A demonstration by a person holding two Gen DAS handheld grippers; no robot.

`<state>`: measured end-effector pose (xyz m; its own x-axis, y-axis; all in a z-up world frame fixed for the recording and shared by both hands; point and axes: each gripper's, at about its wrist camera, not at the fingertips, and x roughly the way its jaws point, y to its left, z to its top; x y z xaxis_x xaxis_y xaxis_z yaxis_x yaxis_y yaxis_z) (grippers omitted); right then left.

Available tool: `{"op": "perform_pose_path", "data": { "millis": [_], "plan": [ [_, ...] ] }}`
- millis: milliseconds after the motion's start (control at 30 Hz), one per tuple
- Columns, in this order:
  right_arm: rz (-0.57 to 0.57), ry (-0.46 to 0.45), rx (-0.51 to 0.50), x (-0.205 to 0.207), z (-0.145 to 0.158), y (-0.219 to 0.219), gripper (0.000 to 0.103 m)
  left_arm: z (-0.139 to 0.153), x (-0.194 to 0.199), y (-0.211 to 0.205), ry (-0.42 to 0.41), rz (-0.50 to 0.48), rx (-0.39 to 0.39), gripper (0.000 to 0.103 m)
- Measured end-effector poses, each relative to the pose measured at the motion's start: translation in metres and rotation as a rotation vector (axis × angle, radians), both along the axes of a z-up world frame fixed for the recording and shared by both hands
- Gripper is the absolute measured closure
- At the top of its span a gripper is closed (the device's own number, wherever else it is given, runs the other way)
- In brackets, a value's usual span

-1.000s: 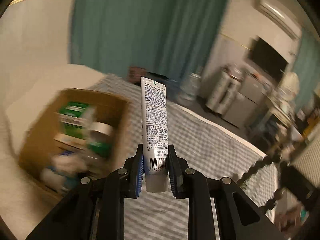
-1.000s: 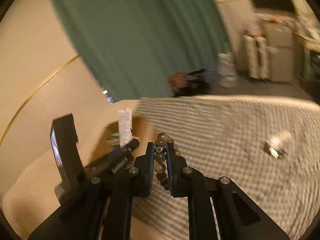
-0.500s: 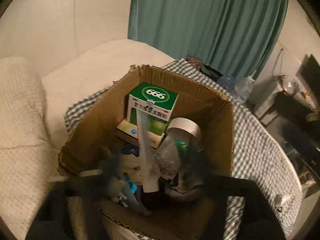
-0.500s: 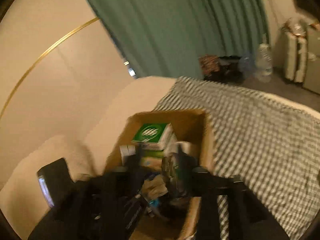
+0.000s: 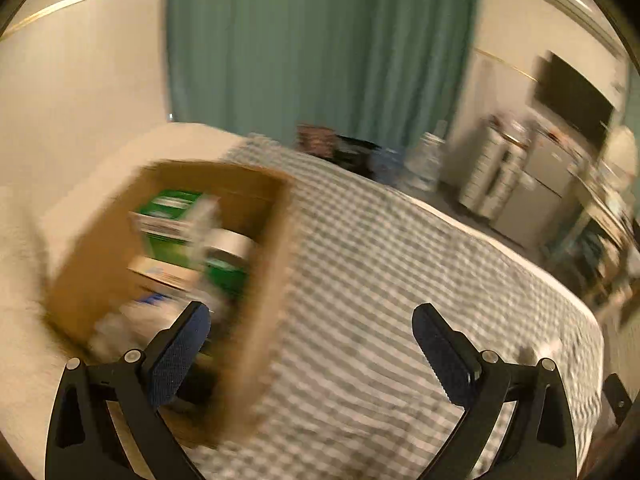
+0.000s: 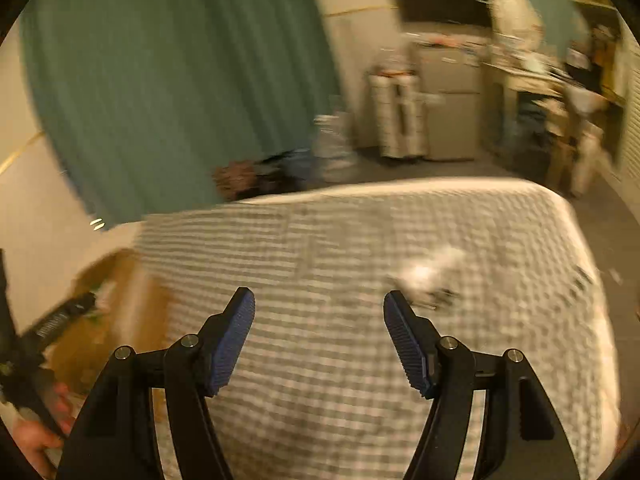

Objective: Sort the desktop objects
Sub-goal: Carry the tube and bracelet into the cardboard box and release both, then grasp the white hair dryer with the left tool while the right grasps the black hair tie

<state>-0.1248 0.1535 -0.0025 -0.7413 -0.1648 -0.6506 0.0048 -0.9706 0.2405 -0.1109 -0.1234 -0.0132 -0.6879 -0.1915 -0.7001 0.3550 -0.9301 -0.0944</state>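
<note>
Both hand-held grippers (L [image 5: 310,330] & R [image 6: 319,312]) spread wide.

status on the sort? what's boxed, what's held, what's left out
Boxed: the cardboard box already holds several things, including a green carton and a white-lidded jar.
Held: nothing. The left gripper and right gripper are both open and empty.
Left: one small pale object lies on the checked cloth, too blurred to identify.

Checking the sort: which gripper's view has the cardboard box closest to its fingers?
The left gripper: the cardboard box sits right by its left finger. From the right gripper, the box lies off at the far left edge.
</note>
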Motion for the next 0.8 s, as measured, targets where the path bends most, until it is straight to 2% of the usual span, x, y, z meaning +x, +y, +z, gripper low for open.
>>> {"op": "perform_pose_path", "data": {
  "millis": [133, 200, 300, 433, 600, 667, 800],
  "plan": [
    [-0.113, -0.026, 0.02, 0.003, -0.039, 0.071, 0.036, -0.032, -0.016, 0.08, -0.023, -0.159, 0.012, 0.0],
    [-0.163, -0.05, -0.018, -0.001, -0.058, 0.094, 0.036, -0.046, -0.027, 0.118, -0.037, -0.249, -0.012, 0.0],
    [-0.195, -0.053, -0.098, -0.008, -0.076, 0.118, 0.036, -0.063, -0.04, 0.162, -0.059, -0.328, -0.038, 0.0],
    [-0.192, -0.065, -0.117, -0.033, -0.1, 0.129, 0.036, -0.081, -0.059, 0.206, -0.067, -0.415, -0.026, 0.0],
    [-0.161, -0.068, -0.121, -0.051, -0.12, 0.128, 0.036, -0.1, -0.083, 0.232, -0.078, -0.421, -0.031, 0.0],
    [-0.142, -0.063, -0.109, -0.061, -0.123, 0.127, 0.036, -0.107, -0.092, 0.236, -0.089, -0.387, -0.044, 0.0],
    [-0.118, -0.022, -0.095, -0.073, -0.125, 0.126, 0.036, -0.116, -0.102, 0.236, -0.1, -0.387, -0.037, 0.0]
  ]
}}
